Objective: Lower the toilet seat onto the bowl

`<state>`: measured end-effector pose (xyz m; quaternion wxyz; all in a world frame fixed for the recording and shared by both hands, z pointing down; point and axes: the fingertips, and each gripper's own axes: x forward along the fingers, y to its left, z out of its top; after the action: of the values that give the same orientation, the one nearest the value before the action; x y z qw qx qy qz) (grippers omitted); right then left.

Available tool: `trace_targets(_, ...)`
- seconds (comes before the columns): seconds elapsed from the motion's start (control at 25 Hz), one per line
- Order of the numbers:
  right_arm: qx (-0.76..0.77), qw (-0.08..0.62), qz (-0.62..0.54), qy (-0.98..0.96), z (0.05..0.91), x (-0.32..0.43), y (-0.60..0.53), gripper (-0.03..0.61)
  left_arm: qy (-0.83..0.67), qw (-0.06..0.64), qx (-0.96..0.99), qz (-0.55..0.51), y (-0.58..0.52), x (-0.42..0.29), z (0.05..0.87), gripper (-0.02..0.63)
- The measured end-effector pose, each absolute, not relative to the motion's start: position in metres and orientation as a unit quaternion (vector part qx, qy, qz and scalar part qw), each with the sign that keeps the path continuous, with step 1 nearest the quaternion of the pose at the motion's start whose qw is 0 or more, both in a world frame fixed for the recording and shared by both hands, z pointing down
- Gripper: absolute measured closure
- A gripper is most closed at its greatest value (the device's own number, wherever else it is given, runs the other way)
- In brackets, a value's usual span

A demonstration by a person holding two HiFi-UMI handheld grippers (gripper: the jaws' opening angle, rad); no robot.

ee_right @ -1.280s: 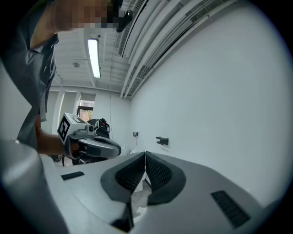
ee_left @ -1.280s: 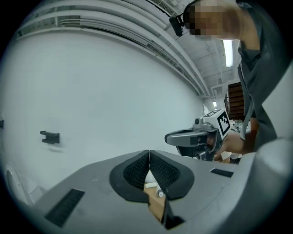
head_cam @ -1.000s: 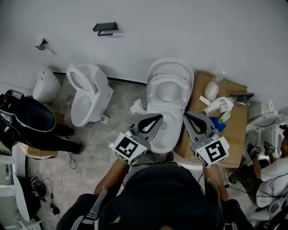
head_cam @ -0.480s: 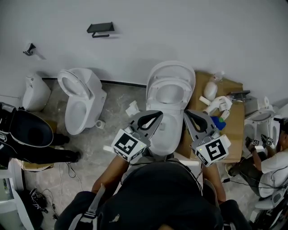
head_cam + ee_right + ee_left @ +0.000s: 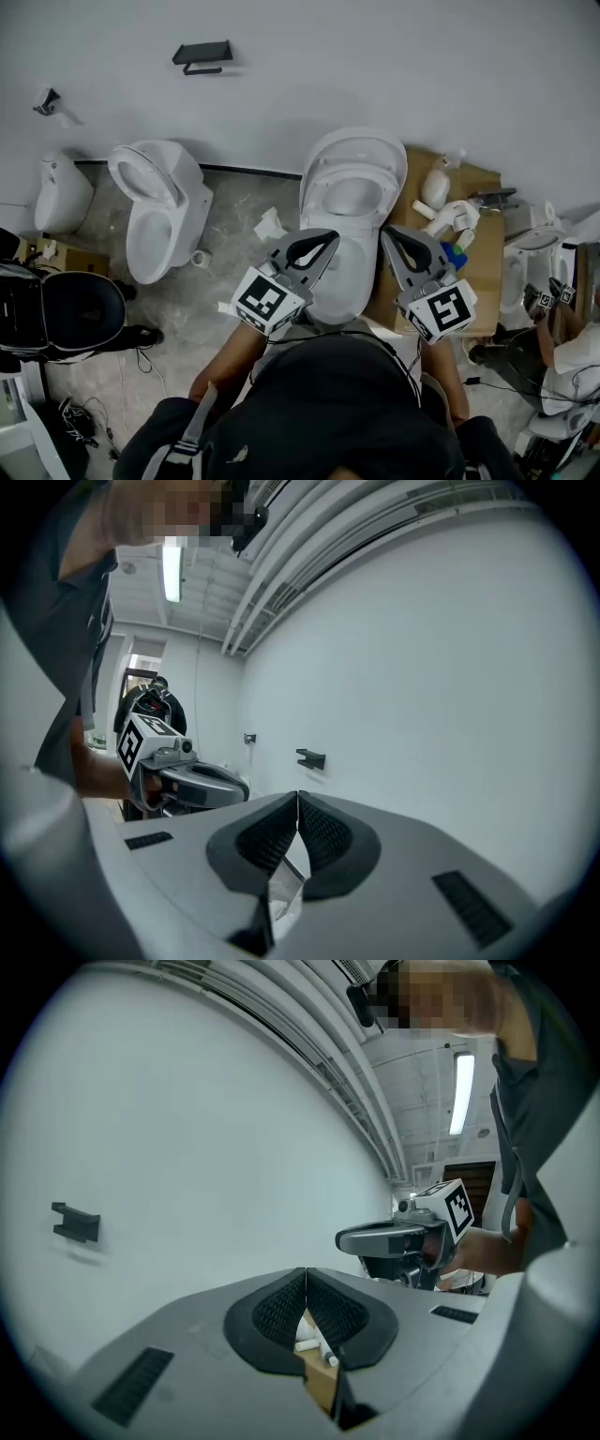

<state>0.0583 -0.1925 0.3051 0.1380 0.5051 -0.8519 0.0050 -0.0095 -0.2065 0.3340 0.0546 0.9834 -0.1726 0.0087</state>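
A white toilet stands against the wall in the middle of the head view. Its seat point(image 5: 322, 190) and lid point(image 5: 354, 142) are upright, leaning back on the wall above the bowl point(image 5: 339, 281). My left gripper point(image 5: 330, 238) hovers over the bowl's left side, shut and empty. My right gripper point(image 5: 386, 234) hangs by the bowl's right rim, also shut and empty. Neither touches the seat. In the left gripper view the pads point(image 5: 281, 1307) meet, with the right gripper point(image 5: 367, 1237) beside them. In the right gripper view the pads point(image 5: 323, 832) meet too.
A second white toilet point(image 5: 155, 202) stands to the left, and another ceramic piece point(image 5: 61, 192) sits further left. A cardboard sheet point(image 5: 473, 253) with bottles lies right of the bowl. A black holder point(image 5: 199, 54) hangs on the wall. A person point(image 5: 572, 352) crouches at far right.
The head view has drifted, so the left toilet and the dark bag slid leftward in the picture. Both grippers stay shut and almost where they were over the bowl.
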Motion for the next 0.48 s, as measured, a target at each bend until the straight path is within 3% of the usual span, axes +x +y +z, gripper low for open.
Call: trace_targets(0.48,0.455,0.124,0.009,-0.882,0.311,0.079,-0.228,0.569,-0.218,0.062,0.973,0.036,-0.226,0.018,0.342,0.609)
